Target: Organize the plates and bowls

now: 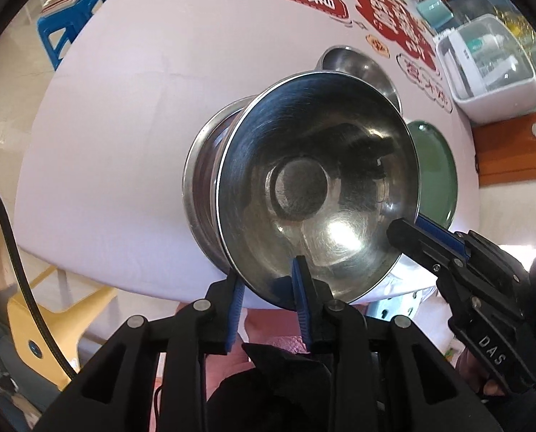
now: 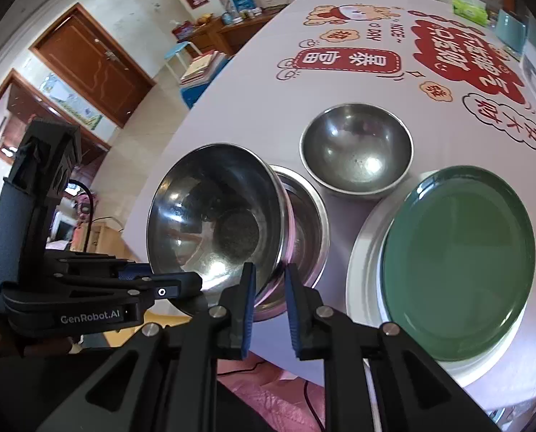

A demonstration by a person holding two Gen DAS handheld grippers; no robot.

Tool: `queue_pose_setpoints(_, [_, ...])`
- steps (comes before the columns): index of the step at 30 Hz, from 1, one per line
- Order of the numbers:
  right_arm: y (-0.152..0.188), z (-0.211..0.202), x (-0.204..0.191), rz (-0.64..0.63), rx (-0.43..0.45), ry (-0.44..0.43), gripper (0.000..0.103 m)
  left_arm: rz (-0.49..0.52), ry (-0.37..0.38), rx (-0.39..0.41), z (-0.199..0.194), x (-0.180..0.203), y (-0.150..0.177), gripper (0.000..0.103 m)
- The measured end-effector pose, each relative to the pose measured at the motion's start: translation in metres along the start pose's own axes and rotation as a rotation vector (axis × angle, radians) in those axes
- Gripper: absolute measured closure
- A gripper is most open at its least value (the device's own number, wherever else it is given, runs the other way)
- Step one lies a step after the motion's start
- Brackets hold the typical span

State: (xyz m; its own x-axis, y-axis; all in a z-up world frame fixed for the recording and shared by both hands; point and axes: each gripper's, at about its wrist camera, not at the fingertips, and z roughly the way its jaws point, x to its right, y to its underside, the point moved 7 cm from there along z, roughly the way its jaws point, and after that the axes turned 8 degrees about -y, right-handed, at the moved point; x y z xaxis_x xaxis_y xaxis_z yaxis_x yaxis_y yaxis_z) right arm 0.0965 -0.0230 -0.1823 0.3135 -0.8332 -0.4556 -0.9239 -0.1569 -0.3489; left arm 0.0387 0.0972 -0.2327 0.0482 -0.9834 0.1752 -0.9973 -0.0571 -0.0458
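A steel bowl (image 1: 318,180) (image 2: 214,223) is tilted over a second steel bowl (image 1: 203,165) (image 2: 303,223) that stands on the table near its front edge. My left gripper (image 1: 268,295) (image 2: 188,286) is shut on the tilted bowl's near rim, one pad inside and one outside. My right gripper (image 2: 269,288) (image 1: 408,228) is shut on the same rim further right. A third steel bowl (image 1: 357,64) (image 2: 356,154) stands empty behind them. At the right, a green plate (image 2: 458,266) (image 1: 437,172) lies on a white plate (image 2: 365,252).
The table (image 1: 124,126) wears a white cloth with red print. A white lidded rack (image 1: 491,68) stands beyond its right side, a green tissue pack (image 2: 469,9) at the far end. A blue stool (image 1: 70,10) and a yellow chair (image 1: 41,324) stand on the floor at left.
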Motion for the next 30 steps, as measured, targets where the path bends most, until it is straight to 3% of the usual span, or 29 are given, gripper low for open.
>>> queue_pose_setpoints(7, [0.011,0.012,0.001,0.086,0.015,0.054,0.085,0.091,-0.012,-0.046,0.018,-0.003,-0.007,0.077])
queue_pose_setpoints(16, [0.015,0.013,0.001,0.168,0.071,0.135,0.085,0.216,-0.014,-0.047,0.021,0.002,-0.022,0.071])
queue_pose_setpoints(30, [0.016,0.007,-0.008,0.248,0.172,0.194,0.085,0.373,-0.019,0.025,-0.006,-0.004,-0.025,0.061])
